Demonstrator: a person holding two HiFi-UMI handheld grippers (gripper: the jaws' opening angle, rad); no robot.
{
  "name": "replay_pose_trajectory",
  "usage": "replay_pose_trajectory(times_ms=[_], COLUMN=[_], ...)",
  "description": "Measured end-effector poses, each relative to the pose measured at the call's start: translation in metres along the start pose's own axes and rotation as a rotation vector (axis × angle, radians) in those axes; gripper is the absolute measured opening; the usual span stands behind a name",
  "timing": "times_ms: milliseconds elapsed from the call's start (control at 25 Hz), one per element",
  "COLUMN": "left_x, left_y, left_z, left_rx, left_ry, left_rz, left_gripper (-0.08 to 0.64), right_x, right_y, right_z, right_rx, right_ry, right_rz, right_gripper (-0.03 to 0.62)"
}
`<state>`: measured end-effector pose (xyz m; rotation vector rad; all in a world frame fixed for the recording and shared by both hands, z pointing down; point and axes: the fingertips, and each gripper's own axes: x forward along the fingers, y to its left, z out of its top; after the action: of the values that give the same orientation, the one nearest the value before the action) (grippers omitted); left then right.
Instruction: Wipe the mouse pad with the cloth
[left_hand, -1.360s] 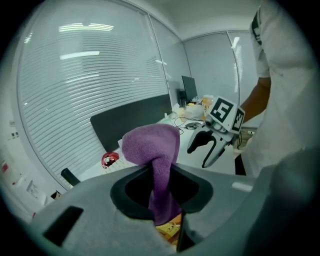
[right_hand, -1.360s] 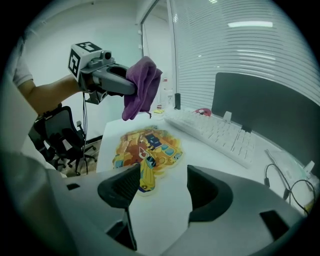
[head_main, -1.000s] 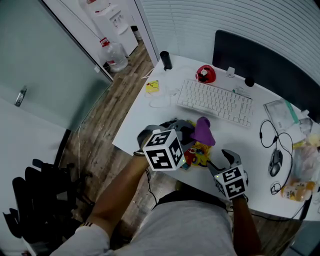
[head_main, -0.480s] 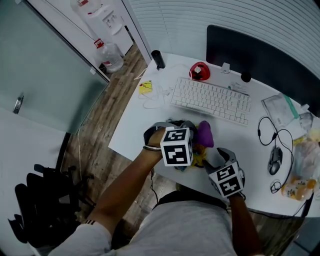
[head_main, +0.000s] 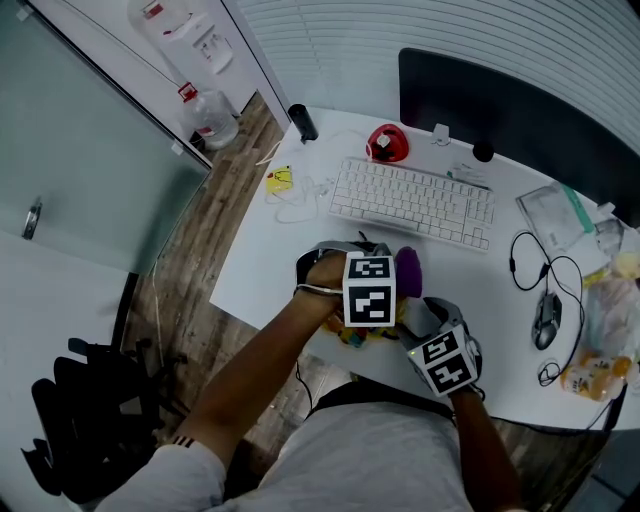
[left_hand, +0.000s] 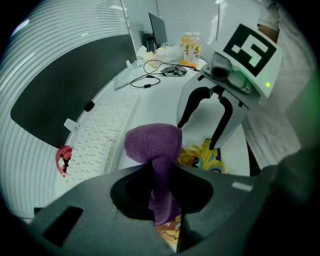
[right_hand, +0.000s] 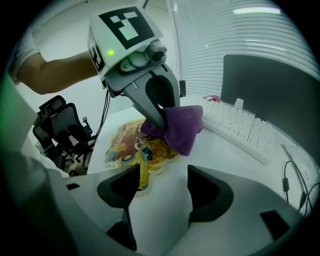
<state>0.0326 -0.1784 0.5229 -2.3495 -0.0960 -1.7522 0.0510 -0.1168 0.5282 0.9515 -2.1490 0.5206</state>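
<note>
A purple cloth (left_hand: 154, 146) is clamped in my left gripper (left_hand: 162, 172), which is shut on it. The cloth (right_hand: 182, 125) rests on the far side of a colourful cartoon mouse pad (right_hand: 131, 145) on the white desk (head_main: 265, 260). In the head view the left gripper (head_main: 390, 285) and its marker cube hide most of the pad (head_main: 352, 337), and the cloth (head_main: 407, 268) sticks out to the right. My right gripper (right_hand: 161, 176) stands open at the pad's near edge, one fingertip (left_hand: 212, 145) down on the pad (left_hand: 207, 156).
A white keyboard (head_main: 412, 203) lies just beyond the cloth, with a red object (head_main: 385, 145) and a dark monitor (head_main: 520, 110) behind it. A mouse (head_main: 546, 322) with cables and packets sits at the right. The desk's front edge runs close under both grippers.
My left gripper has slid to the right over the pad with the cloth, closer to the right gripper. The right gripper has stayed in place.
</note>
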Motion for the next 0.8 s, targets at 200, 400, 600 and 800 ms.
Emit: replay_pose_trajectory(times_ms=[200, 400, 600, 800], left_x=[0.01, 0.018, 0.023, 0.023], left_y=[0.001, 0.002, 0.003, 0.004], left_z=[0.0, -0.002, -0.004, -0.007], left_rx=[0.007, 0.004, -0.012, -0.027], left_ry=[0.026, 0.033, 0.03, 0.023], left_rz=[-0.026, -0.044, -0.056, -0.057], left_gripper=[0.083, 0.083, 0.083, 0.083], right_x=[0.004, 0.007, 0.006, 0.006], right_y=[-0.001, -0.004, -0.003, -0.004], right_z=[-0.004, -0.004, -0.004, -0.004], right_rx=[-0.015, -0.026, -0.025, -0.024], right_ry=[0.019, 0.019, 0.014, 0.005], right_rz=[0.0, 0.002, 0.0, -0.003], right_gripper=[0.256, 0.256, 0.256, 0.256])
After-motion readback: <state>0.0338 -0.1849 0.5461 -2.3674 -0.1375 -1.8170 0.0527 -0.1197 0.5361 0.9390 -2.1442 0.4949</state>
